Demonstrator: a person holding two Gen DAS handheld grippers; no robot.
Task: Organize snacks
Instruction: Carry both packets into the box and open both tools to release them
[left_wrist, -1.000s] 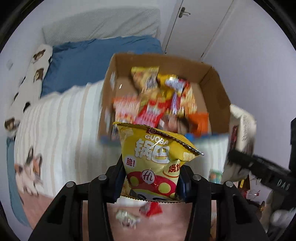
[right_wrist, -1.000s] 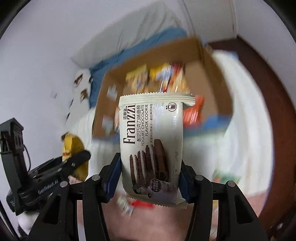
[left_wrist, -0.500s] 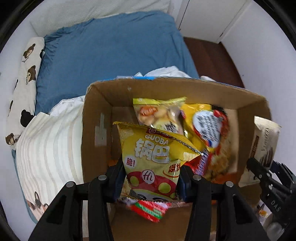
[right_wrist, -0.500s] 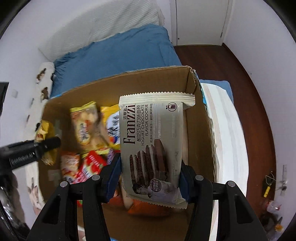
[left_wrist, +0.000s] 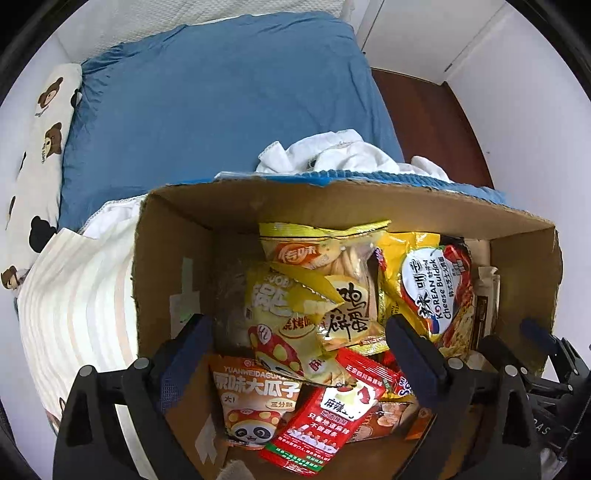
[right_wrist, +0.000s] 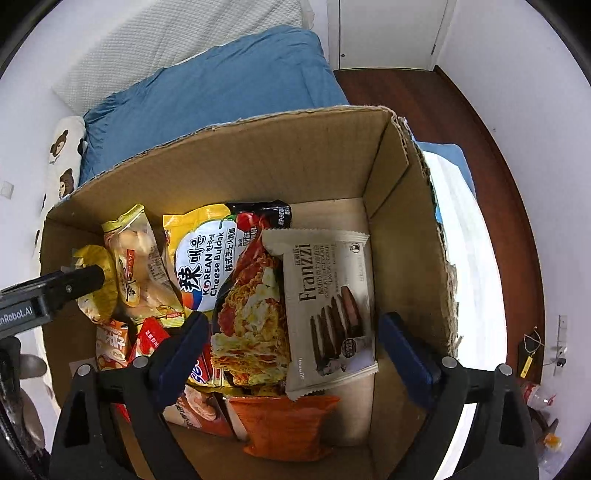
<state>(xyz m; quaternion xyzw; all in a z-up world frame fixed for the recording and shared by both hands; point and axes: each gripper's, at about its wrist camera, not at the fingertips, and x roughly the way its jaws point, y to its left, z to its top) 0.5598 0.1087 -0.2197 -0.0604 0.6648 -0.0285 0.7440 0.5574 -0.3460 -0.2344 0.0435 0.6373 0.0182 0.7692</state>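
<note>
Blue bedding (left_wrist: 221, 110) fills the upper frame of your left view; below it sits the brown cardboard box (left_wrist: 354, 201). Your left gripper (left_wrist: 299, 347) is spread wide, holding nothing, above the yellow Guoba crisp bag (left_wrist: 280, 314) lying mid-frame among other packets. In your right view, your right gripper (right_wrist: 291, 347) likewise gapes wide over the beige Franzzi cookie packet (right_wrist: 328, 306), lying centre-right inside the box.

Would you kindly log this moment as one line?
left gripper: open | right gripper: open | Guoba bag, Franzzi pack: in cardboard box
</note>
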